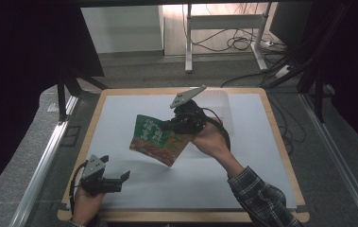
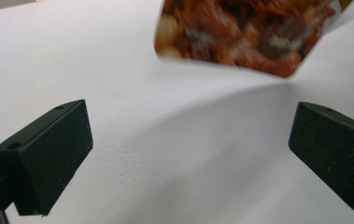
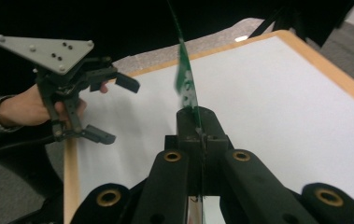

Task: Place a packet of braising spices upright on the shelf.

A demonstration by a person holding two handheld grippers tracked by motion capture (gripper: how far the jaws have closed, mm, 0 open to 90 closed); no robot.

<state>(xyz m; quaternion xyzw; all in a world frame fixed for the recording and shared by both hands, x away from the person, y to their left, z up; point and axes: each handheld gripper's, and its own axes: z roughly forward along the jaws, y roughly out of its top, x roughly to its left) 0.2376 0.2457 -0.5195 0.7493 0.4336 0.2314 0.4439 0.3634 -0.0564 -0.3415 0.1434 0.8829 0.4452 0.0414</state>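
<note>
A flat food pouch (image 1: 155,139), green at the top with a picture of stew below, hangs tilted above the white mat. My right gripper (image 1: 172,125) is shut on its upper right edge. In the right gripper view the pouch (image 3: 186,84) stands edge-on, pinched between the closed jaws of the right gripper (image 3: 198,121). Near the front left corner my left gripper (image 1: 115,168) sits open and holds nothing. Its view looks across the mat between its two pads (image 2: 48,154) toward the pouch's lower end (image 2: 244,37). The left gripper (image 3: 114,109) is also seen open from the right gripper view.
The white mat (image 1: 261,156) covers a wooden-edged table. A faint clear box (image 1: 221,106) stands at the back, behind the right hand. Desk legs and cables (image 1: 233,42) lie on the floor beyond. A metal rail (image 1: 44,161) runs along the left.
</note>
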